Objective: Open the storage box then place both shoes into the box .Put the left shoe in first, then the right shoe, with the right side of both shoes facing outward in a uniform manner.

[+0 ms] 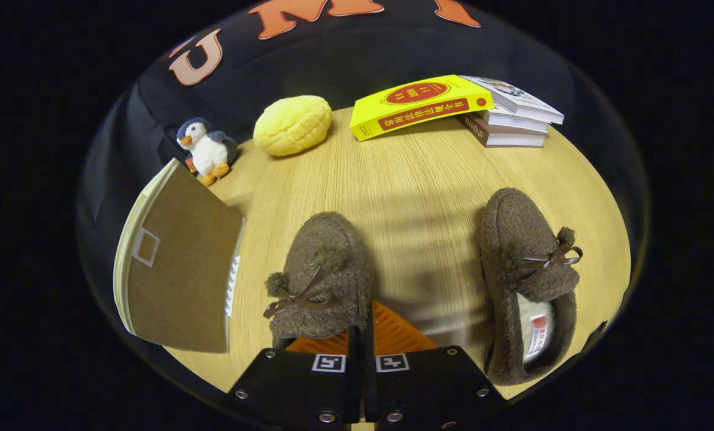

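Wooden table (416,179) across the booth, carrying everything. Storage box (174,269) standing near the table's left edge, brown lid face apparently closed, so the opening step judged not yet done. Stack of books (452,108) at the far edge, yellow one on top. Right shoe (527,281) lying near the right edge, toe pointing to the far edge, well apart from the box. Left shoe (321,275) between box and right shoe, heel end at the tongs. Yellow bun-shaped toy (292,124) at the far edge, beside the books. Plush penguin (207,149) at the far left corner, just behind the box. Tongs (361,341) drawn together, the left finger overlapping the left shoe's heel; whether anything is pinched cannot be told. Both shoes outside the box: opening, then left shoe, then right shoe all left to do.
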Demonstrator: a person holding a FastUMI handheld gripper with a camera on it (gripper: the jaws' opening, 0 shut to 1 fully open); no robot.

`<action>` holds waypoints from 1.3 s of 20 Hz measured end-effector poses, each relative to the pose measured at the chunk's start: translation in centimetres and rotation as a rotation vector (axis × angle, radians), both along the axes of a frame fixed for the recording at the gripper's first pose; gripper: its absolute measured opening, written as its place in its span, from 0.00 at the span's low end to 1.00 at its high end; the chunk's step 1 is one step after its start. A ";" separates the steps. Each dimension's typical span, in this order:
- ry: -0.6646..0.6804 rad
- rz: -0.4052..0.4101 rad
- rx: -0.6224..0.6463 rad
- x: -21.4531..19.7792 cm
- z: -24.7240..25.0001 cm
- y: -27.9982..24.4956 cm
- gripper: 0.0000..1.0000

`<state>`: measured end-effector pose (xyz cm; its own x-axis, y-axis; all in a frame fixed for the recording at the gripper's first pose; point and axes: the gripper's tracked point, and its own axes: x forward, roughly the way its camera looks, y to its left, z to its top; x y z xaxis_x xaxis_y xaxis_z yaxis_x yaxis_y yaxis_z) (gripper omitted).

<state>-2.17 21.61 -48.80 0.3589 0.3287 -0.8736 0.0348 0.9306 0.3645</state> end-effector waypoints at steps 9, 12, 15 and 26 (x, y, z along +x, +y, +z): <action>-0.093 0.018 -0.025 3.0 12.9 3.2 0.04; -0.125 0.013 0.018 4.4 17.5 6.2 0.04; -0.144 0.043 0.044 5.3 20.4 10.0 0.04; -0.036 0.093 0.021 6.0 18.3 22.9 0.04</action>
